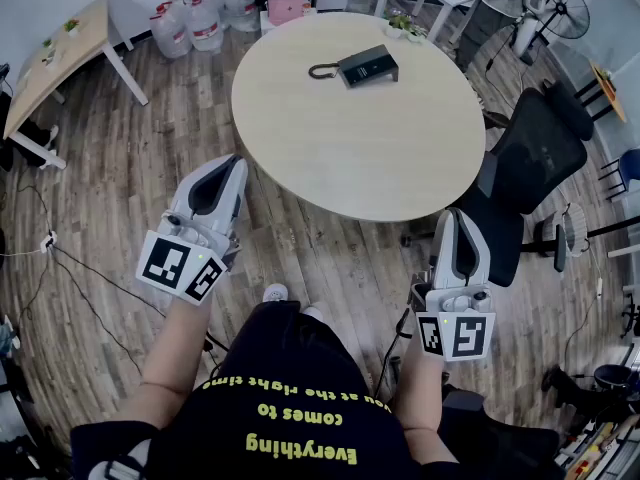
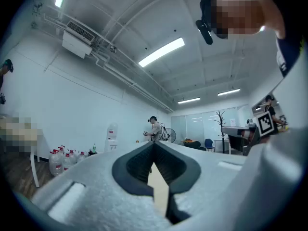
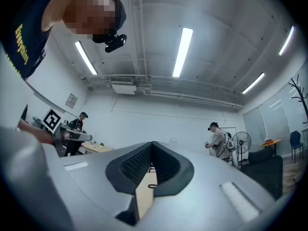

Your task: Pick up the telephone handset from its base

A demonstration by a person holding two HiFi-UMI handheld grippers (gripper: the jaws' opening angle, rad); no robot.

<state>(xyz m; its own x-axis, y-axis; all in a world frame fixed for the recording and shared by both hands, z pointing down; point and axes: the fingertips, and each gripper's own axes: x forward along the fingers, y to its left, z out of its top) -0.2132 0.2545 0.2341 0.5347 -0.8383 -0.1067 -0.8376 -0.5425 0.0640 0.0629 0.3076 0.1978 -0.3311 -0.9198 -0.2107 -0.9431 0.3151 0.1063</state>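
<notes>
A dark telephone (image 1: 368, 66) with its handset on the base lies at the far side of the round table (image 1: 330, 158), a curled black cord (image 1: 322, 71) at its left. My left gripper (image 1: 238, 160) is shut and empty, held near the table's near left edge. My right gripper (image 1: 450, 213) is shut and empty too, by the table's near right edge. Both are well short of the telephone. In the right gripper view the shut jaws meet at the tip (image 3: 153, 143), and a strip of tabletop with the cord (image 3: 152, 186) shows through the notch. The left gripper view shows shut jaws (image 2: 154, 146) likewise.
A black office chair (image 1: 530, 168) stands right of the table. Several water jugs (image 1: 195, 18) and a pink box (image 1: 286, 5) sit on the floor beyond it. A wooden desk (image 1: 55, 58) is at the far left. Other people (image 3: 219, 141) stand across the room.
</notes>
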